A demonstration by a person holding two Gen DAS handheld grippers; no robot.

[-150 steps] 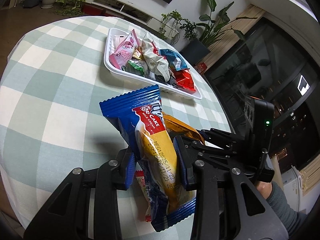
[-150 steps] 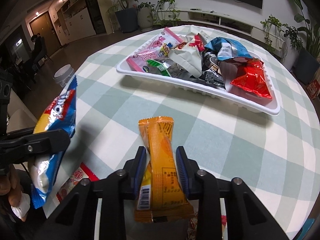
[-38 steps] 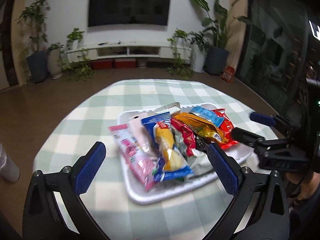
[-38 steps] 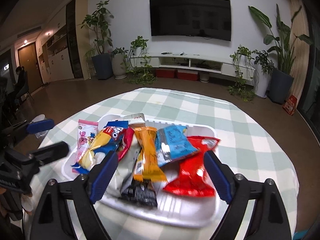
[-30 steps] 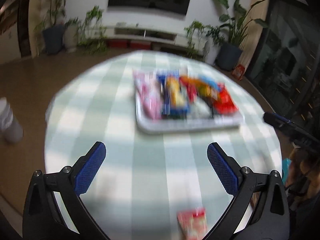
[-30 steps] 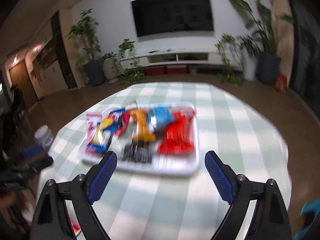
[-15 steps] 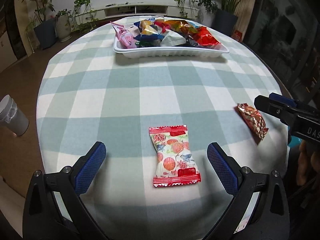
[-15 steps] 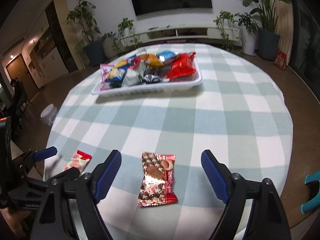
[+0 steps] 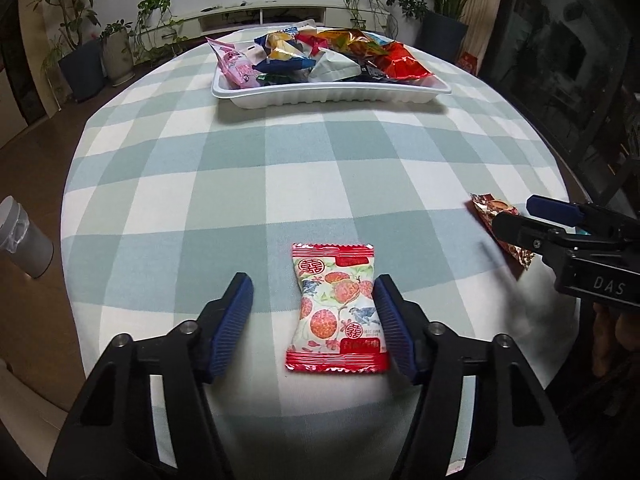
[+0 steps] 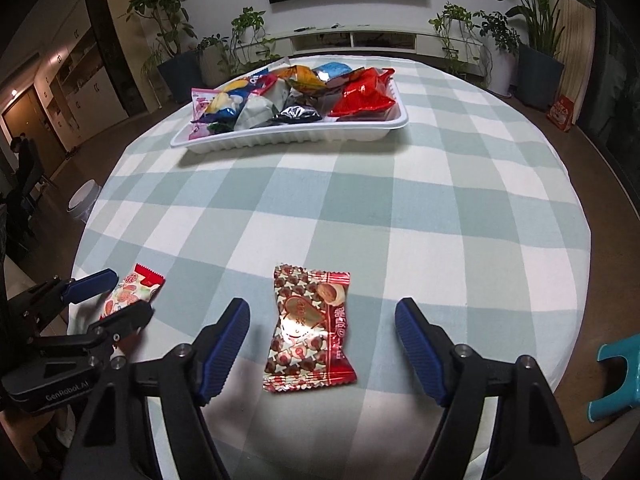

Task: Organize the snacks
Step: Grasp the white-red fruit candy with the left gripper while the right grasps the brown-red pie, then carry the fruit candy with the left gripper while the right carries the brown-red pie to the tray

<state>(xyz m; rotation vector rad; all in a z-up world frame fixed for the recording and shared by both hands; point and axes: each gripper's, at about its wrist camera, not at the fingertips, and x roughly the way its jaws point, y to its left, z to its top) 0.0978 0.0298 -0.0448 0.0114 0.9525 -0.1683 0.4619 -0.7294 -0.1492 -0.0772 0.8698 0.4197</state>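
Left gripper (image 9: pixel 314 320): jaws closing around the fruit-print candy packet (image 9: pixel 337 309); its right blue ribbed pad sits just at the packet's right edge, its left pad stands clear with bare cloth between. No squeeze visible yet.
Right gripper (image 10: pixel 322 346): jaws closing but spread wide around the red star-print packet (image 10: pixel 310 330); both pads apart from the wrapper, more room on the right side.
Fruit-print candy packet: flat pillow pack, crimped red ends, white middle with red fruit, lying on the near part of the table, long axis pointing away.
Red star-print packet: glossy foil with glare, crimped ends, near table edge, to the right of the other packet.
Tray (image 9: pixel 332 98): white plastic, ribbed wall, at the far side of the table, heaped with crinkled wrappers in pink, blue, orange, red and black.
Table (image 9: pixel 200 168): round, draped in soft green-and-white check cloth.
Open room: wide bare cloth between the near packets and the tray; both packets lie close to the near rim.
Left view only: a grey bin (image 9: pixel 22 236) on the floor at far left; the right gripper's fingers over the red packet at the right edge.
Right view only: a teal stool (image 10: pixel 618 372) at near right; the left gripper straddling the fruit packet at near left.
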